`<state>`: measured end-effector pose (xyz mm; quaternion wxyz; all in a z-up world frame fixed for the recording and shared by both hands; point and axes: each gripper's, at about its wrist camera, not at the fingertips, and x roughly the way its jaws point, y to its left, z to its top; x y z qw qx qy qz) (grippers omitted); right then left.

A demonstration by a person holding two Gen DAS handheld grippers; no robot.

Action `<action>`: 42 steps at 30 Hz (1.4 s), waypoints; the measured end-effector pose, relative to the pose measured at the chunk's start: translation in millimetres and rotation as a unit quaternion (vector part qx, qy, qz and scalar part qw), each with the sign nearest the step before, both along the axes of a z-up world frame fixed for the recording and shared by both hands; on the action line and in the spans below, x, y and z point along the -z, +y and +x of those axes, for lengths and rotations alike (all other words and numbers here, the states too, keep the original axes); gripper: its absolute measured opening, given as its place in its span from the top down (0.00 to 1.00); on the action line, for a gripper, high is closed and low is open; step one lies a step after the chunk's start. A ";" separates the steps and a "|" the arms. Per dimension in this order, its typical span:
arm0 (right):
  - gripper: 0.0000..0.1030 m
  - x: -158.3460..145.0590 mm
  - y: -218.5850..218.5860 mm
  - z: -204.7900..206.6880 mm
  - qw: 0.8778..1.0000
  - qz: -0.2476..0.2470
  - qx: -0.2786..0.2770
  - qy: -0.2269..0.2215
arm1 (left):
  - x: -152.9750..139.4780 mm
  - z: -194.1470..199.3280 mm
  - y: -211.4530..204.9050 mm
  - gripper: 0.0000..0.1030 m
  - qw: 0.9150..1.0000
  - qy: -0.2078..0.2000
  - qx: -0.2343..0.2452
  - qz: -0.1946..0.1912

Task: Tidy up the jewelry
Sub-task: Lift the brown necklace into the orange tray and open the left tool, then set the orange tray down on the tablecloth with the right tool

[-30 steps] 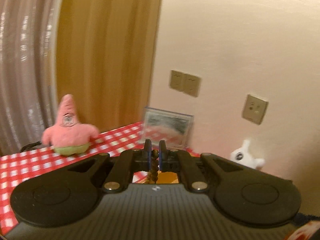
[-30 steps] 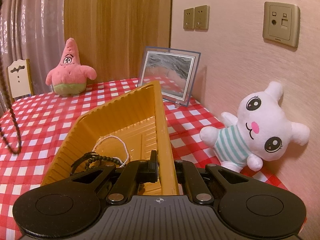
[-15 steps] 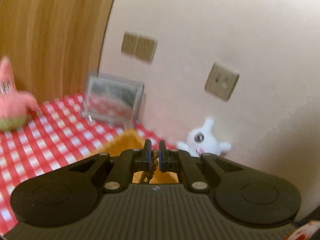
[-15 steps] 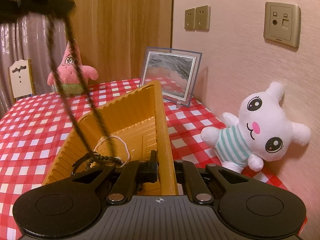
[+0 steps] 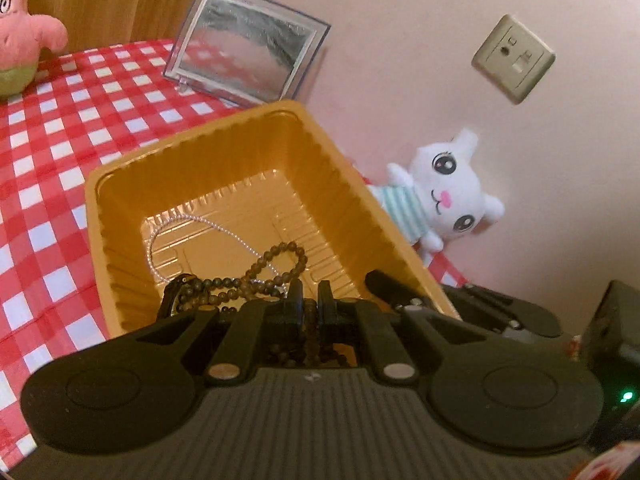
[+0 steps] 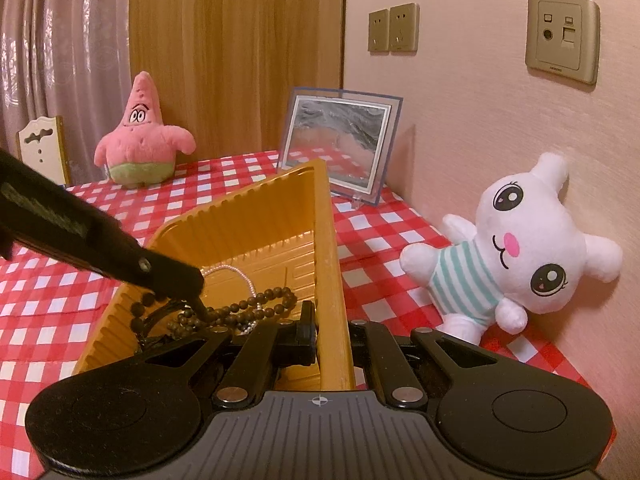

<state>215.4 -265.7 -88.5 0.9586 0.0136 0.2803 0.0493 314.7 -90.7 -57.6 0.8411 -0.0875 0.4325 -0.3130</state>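
Observation:
An orange plastic tray (image 5: 192,136) (image 6: 256,196) stands on the red checked tablecloth. Inside lie a thin white bead chain (image 5: 208,224) (image 6: 236,274) and a dark beaded piece (image 5: 180,292) at the near left. My left gripper (image 5: 309,308) is shut on a brown bead necklace (image 5: 276,264) (image 6: 256,304), whose loop rests on the tray floor. In the right wrist view the left gripper (image 6: 198,300) reaches down into the tray from the left. My right gripper (image 6: 332,336) is shut on the tray's right wall, near its front corner.
A pink star plush (image 6: 142,148) sits at the back left and a framed picture (image 6: 340,148) stands behind the tray. A white cat plush (image 6: 516,248) leans on the wall to the right. A small white chair (image 6: 40,152) is at the far left.
My left gripper has come down from high above the table into the tray, and the hanging brown necklace now lies partly on the tray floor. The right gripper has not moved.

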 end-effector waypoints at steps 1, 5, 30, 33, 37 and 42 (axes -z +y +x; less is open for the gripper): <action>0.95 -0.1 0.1 -0.1 1.000 0.000 0.000 0.000 | 0.7 1.0 -2.2 0.93 1.000 0.001 0.001 0.001; 0.95 0.1 0.0 0.1 1.000 0.000 0.000 0.000 | -4.9 0.5 -3.2 0.76 1.000 -0.004 -0.003 -0.002; 0.95 -1.7 15.8 31.0 1.000 0.013 -0.020 -0.010 | -10.5 -51.9 165.2 0.65 0.957 -0.013 -0.261 0.122; 0.95 0.0 23.4 38.9 0.999 0.022 -0.027 -0.004 | -9.4 -62.9 174.0 0.65 0.953 -0.008 -0.279 0.120; 0.95 3.0 35.3 49.8 0.999 0.036 -0.039 0.004 | -10.8 -74.9 178.2 0.65 0.948 -0.013 -0.292 0.124; 0.95 6.4 50.4 63.0 0.997 0.051 -0.057 0.010 | -13.0 -87.1 181.1 0.65 0.943 -0.015 -0.309 0.126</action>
